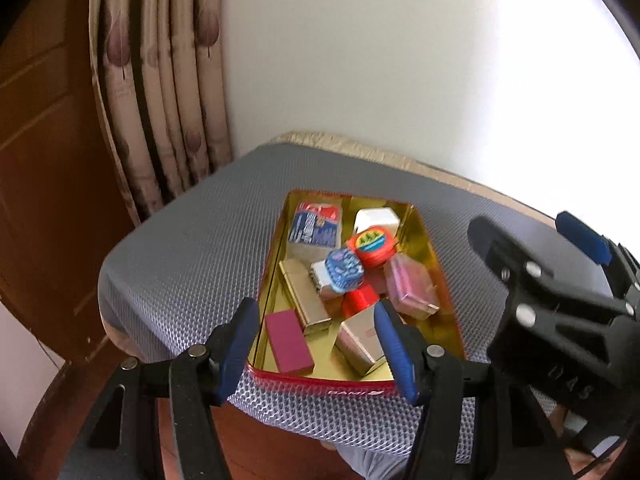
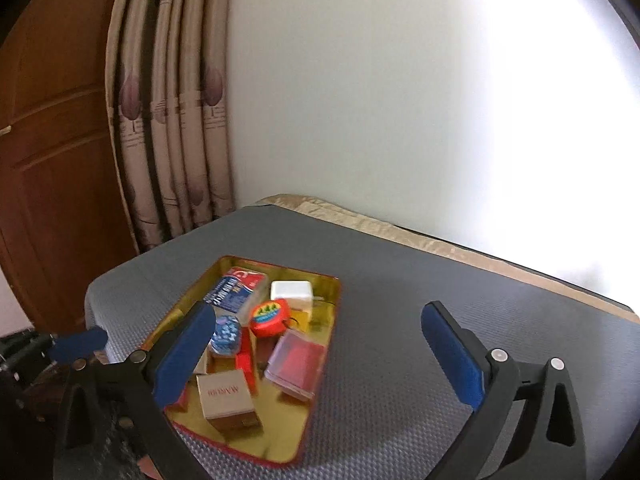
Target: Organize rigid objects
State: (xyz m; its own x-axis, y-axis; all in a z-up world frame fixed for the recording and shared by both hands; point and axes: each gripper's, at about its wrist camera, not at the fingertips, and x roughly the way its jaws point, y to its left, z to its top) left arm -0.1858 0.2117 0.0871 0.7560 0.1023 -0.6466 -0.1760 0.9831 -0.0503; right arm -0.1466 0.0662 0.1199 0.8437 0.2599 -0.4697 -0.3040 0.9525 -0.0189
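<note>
A gold tin tray with a red rim [image 1: 434, 264] [image 2: 320, 356] lies on a grey textured mat and holds several small rigid items: a blue and red box [image 1: 316, 226] [image 2: 236, 290], a white block [image 1: 376, 218] [image 2: 291, 292], a round red tape measure [image 1: 372, 246] [image 2: 269, 318], a blue-topped case [image 1: 340, 270] [image 2: 226, 334], a pink clear box [image 1: 410, 286] [image 2: 298, 362], a magenta box [image 1: 288, 340], gold and tan boxes [image 1: 308, 300] [image 2: 226, 398]. My left gripper [image 1: 316, 350] is open and empty above the tray's near end. My right gripper [image 2: 320, 354] is open and empty, to the tray's right.
The grey mat [image 1: 188, 264] [image 2: 420, 320] covers a table set against a white wall. A patterned curtain [image 1: 160, 92] [image 2: 172, 120] and a wooden door [image 1: 40, 160] stand at the left. The right gripper's body shows in the left wrist view [image 1: 560, 304].
</note>
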